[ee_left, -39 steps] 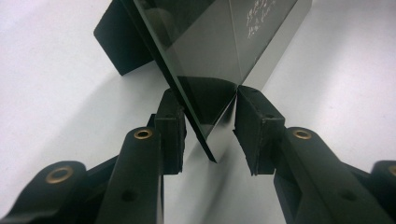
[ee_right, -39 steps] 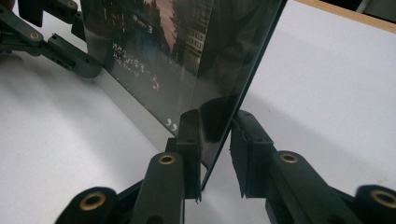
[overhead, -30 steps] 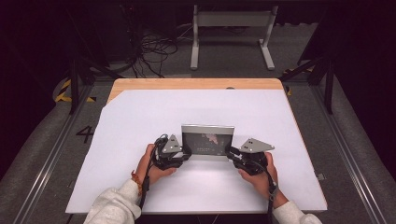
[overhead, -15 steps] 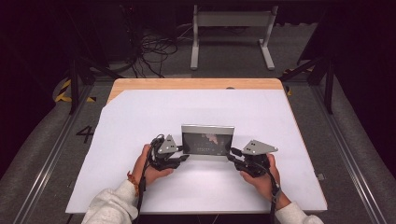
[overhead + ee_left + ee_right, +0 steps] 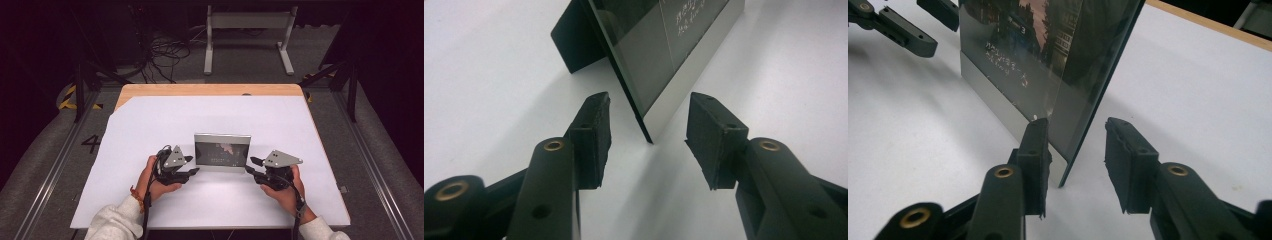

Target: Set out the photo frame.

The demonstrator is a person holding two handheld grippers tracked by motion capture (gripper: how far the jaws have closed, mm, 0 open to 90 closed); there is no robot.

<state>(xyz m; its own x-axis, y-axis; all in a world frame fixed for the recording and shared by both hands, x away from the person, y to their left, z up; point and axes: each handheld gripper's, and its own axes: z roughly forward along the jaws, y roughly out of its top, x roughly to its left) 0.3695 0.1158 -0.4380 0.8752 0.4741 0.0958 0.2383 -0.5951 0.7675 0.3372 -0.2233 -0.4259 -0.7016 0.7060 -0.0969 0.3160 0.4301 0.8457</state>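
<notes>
Your left claw [image 5: 646,142] and right claw [image 5: 1075,162] have just been opening, both spread around the picture frame [image 5: 222,152]'s corners; it's stiff, light, glass-fronted, so grip edges gently.

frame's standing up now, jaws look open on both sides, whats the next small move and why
Probably draw both grippers straight back from the picture frame. The left gripper and right gripper have just been opening, their pads straddle the frame's edges without pressing, and it stands on its rear prop on the white table.

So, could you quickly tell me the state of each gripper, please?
Left gripper: open, jaws just opening, picture frame edge between them, untouched.
Right gripper: open, just opening, astride the frame's other edge.
</notes>
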